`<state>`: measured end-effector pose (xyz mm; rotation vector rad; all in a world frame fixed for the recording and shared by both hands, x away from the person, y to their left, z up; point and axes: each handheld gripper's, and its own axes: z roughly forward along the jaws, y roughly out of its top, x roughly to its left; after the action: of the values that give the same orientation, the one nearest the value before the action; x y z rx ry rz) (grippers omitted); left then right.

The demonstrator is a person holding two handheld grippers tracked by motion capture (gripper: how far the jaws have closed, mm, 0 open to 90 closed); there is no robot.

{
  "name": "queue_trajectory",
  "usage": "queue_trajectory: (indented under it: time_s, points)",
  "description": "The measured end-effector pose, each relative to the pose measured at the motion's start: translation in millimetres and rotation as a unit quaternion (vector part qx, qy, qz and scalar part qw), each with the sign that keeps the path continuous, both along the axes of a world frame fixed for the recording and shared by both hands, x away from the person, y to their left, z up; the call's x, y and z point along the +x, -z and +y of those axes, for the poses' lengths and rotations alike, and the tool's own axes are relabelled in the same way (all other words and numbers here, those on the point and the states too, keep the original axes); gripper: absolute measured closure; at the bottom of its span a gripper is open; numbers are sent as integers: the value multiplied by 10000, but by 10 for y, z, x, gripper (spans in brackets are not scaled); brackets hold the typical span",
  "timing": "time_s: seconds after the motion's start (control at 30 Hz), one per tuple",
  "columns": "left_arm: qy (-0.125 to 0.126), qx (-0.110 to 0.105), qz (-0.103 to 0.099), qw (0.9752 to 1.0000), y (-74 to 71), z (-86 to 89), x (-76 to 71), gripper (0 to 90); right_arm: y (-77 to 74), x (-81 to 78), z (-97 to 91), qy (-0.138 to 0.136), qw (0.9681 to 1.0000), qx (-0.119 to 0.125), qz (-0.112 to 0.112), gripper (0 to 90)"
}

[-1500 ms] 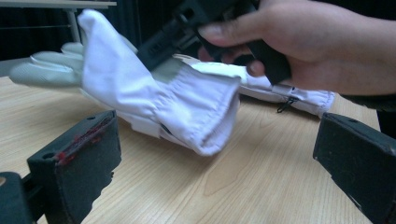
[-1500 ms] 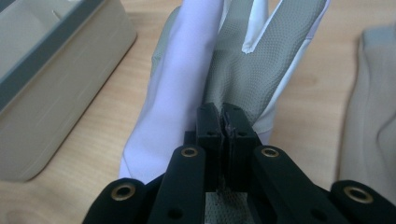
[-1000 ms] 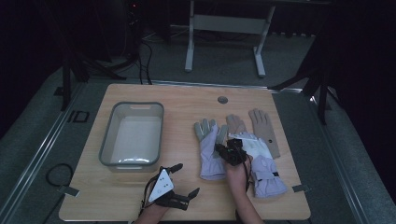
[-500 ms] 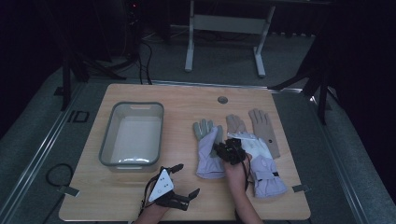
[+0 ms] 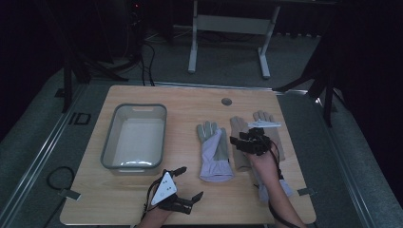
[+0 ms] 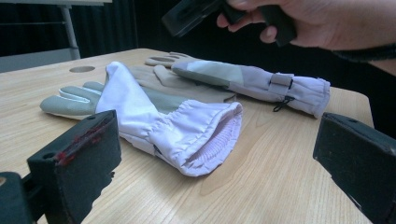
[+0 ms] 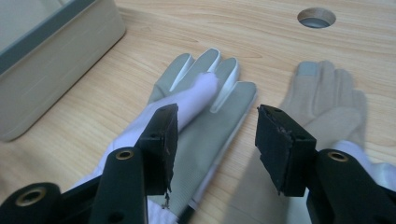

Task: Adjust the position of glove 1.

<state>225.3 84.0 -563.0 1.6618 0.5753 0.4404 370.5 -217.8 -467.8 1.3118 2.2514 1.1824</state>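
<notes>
A lavender glove with a grey palm (image 5: pixel 215 154) lies at mid-table, one lavender flap folded over its palm (image 7: pixel 205 93). Its open cuff faces my left gripper (image 6: pixel 154 116). To its right lie tan gloves (image 5: pixel 237 128) with a second lavender glove (image 6: pixel 252 81) across them. My right gripper (image 5: pixel 241 142) hovers over the gap between the grey-palmed glove and a tan glove (image 7: pixel 322 93); its jaws have just been opening and nothing is between them (image 7: pixel 217 135). My left gripper (image 5: pixel 189 182) rests near the front edge, open wide and empty (image 6: pixel 215 154).
A grey plastic bin (image 5: pixel 108 147) stands on the left half of the table. A round cable hole (image 5: pixel 226 101) is near the far edge. Bare wood lies between the bin and the gloves and along the front edge.
My right gripper let go of the lavender glove, opened, and lifted up and to the right. The left gripper has stayed put.
</notes>
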Motion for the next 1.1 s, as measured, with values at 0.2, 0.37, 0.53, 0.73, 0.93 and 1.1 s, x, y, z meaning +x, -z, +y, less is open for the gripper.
queue_trajectory:
  time_s: [0.2,0.37,0.53,0.73,0.93,1.1]
  points:
    - [2,-1,-3,10000,0,1,-1,9,-89,-53,-283,-116,9998,55,-180,483]
    - [14,-2,2,10000,0,2,2,10,-105,-140,-487,-244,9987,-317,-306,488]
    - [30,1,11,10000,0,1,4,10,-62,-229,-703,-322,9984,-391,-233,499]
    - [26,6,5,10000,0,0,3,10,0,-337,-898,-336,9980,-505,-203,503]
    - [34,8,8,10000,0,0,3,10,65,-417,-1033,-320,9968,-730,-66,519]
    - [33,5,9,10000,0,-1,3,9,188,-455,-1119,-369,9964,-752,137,520]
